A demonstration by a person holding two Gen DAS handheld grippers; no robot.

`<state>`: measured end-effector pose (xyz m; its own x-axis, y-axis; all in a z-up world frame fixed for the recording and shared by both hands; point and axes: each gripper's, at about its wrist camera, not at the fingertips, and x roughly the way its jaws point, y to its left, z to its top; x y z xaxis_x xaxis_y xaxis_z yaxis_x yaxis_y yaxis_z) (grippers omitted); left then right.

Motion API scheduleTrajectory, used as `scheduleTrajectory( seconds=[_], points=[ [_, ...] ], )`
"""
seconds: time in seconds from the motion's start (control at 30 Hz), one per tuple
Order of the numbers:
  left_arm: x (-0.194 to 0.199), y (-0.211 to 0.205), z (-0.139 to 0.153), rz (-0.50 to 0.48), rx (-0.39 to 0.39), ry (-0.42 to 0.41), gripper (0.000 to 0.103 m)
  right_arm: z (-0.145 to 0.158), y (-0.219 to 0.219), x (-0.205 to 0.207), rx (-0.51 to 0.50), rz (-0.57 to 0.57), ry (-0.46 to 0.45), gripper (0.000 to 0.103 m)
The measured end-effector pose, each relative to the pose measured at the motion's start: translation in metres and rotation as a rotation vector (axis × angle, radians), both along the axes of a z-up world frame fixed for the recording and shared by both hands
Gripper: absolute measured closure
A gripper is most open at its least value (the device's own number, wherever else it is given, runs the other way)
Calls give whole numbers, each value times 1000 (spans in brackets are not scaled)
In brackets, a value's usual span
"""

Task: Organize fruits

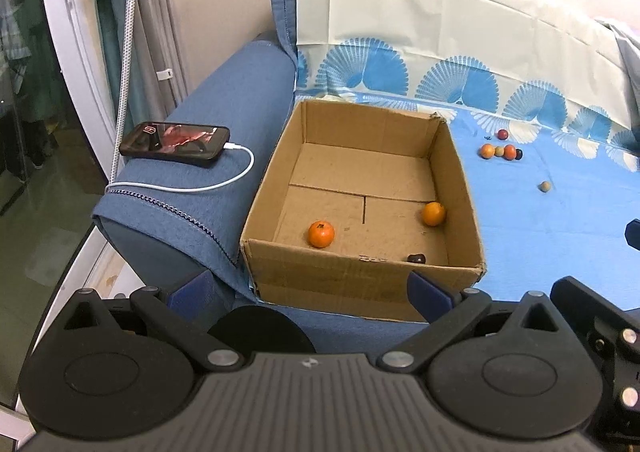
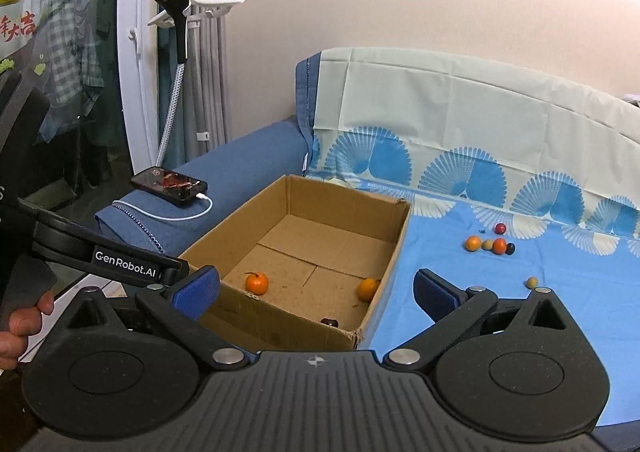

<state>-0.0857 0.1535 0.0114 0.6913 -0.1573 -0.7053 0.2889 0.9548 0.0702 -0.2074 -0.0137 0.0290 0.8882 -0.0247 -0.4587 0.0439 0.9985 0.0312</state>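
An open cardboard box [image 1: 460, 187] [image 2: 394, 248] sits on a blue sheet on the sofa. Inside lie two oranges [image 1: 321, 234] [image 1: 434, 213] [image 2: 256, 283] [image 2: 368, 289] and a dark fruit [image 1: 416, 258] [image 2: 329, 322]. Several small fruits [image 1: 502, 149] [image 2: 490, 243] cluster on the sheet to the box's right, with one beige fruit [image 1: 544, 186] [image 2: 531, 282] apart. My left gripper [image 1: 308, 298] is open and empty in front of the box's near wall. My right gripper [image 2: 316, 292] is open and empty, near the box's right corner.
A phone [image 1: 175, 143] [image 2: 170, 185] with a white charging cable lies on the sofa's blue armrest [image 1: 224, 99], left of the box. The sofa back carries a pale cloth [image 1: 440, 19]. A hanger stand [image 2: 180, 31] and a glass door stand at the left.
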Motion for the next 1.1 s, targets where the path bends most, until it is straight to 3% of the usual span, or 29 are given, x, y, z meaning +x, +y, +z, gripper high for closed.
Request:
scheduleTrajectory(
  seconds=[1.1],
  points=[
    [11, -18, -13, -44, 33, 44, 0, -10, -5, 14, 39, -27, 49, 1]
  ],
)
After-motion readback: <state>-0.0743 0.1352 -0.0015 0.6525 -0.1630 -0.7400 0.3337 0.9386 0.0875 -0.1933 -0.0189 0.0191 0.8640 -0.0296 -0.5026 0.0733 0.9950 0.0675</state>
